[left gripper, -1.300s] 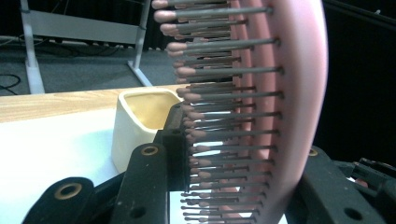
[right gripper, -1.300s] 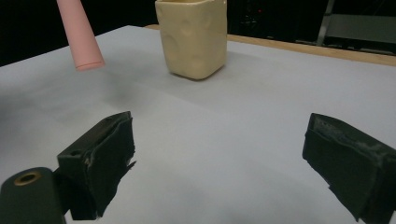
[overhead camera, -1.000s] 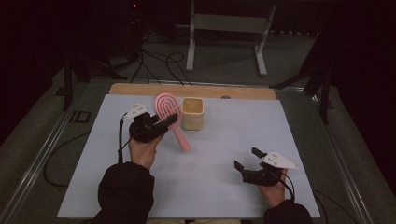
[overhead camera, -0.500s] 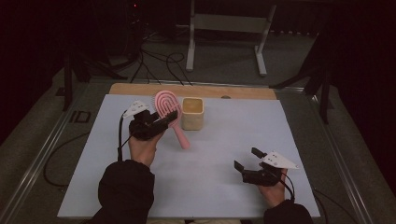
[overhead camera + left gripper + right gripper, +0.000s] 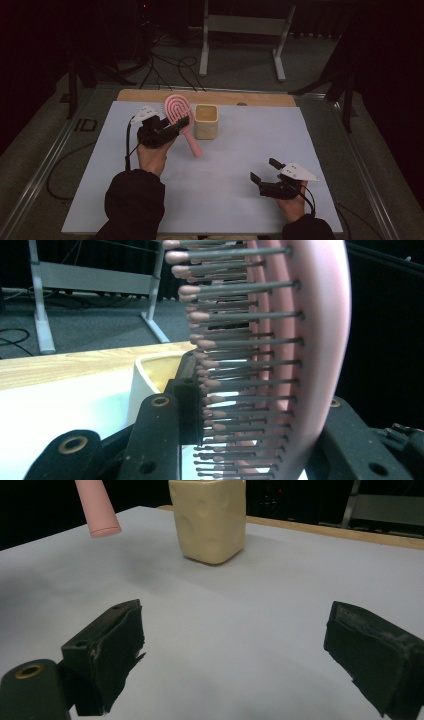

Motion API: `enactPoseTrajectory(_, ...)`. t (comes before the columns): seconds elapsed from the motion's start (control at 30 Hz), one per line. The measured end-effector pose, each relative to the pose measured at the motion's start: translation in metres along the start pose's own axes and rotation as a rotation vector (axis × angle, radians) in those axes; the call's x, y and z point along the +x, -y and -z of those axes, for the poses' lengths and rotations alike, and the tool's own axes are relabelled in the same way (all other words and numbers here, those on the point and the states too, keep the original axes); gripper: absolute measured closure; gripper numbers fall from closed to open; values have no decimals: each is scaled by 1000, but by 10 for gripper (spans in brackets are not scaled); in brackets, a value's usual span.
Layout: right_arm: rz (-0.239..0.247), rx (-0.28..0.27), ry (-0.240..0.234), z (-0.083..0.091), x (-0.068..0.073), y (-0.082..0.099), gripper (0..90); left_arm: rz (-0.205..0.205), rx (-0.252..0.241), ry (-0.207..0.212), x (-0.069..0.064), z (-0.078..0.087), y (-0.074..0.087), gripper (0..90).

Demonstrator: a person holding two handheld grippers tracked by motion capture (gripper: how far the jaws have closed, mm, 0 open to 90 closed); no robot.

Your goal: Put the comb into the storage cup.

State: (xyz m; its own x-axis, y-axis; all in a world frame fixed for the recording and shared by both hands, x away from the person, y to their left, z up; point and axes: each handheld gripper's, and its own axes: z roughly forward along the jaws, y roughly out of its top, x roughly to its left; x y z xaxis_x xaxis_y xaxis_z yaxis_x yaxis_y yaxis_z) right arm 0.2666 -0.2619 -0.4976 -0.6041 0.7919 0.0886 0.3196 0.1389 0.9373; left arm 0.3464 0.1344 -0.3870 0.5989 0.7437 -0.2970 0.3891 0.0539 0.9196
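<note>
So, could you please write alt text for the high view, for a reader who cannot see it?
A person's left gripper is shut on the head of a pink hairbrush, held up beside a cream cup on a white table. The right gripper rests open, holding nothing, near the table's front right.

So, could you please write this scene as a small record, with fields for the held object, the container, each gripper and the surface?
held object: pink hairbrush, lifted off the table, handle pointing down
container: cream cup, upright, beside the brush
left gripper: shut on the brush head, bristle side against one jaw
right gripper: open, nothing between the jaws, low over the table
surface: white table
</note>
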Motion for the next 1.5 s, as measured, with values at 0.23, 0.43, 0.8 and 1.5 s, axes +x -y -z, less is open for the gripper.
enactPoseTrajectory(0.23,-1,0,-2,0,0,0,88,-6,-1,-4,0,-1,-3,648)
enactPoseTrajectory(0.43,1,0,-3,-1,1,0,88,-7,-4,-9,1,-2,-6,648)
enactPoseTrajectory(0.8,4,2,-6,-1,1,0,88,-8,-5,-14,3,-4,-10,648)
enactPoseTrajectory(1.5,4,7,-9,-2,1,1,88,-37,-13,-29,3,-7,-24,648)
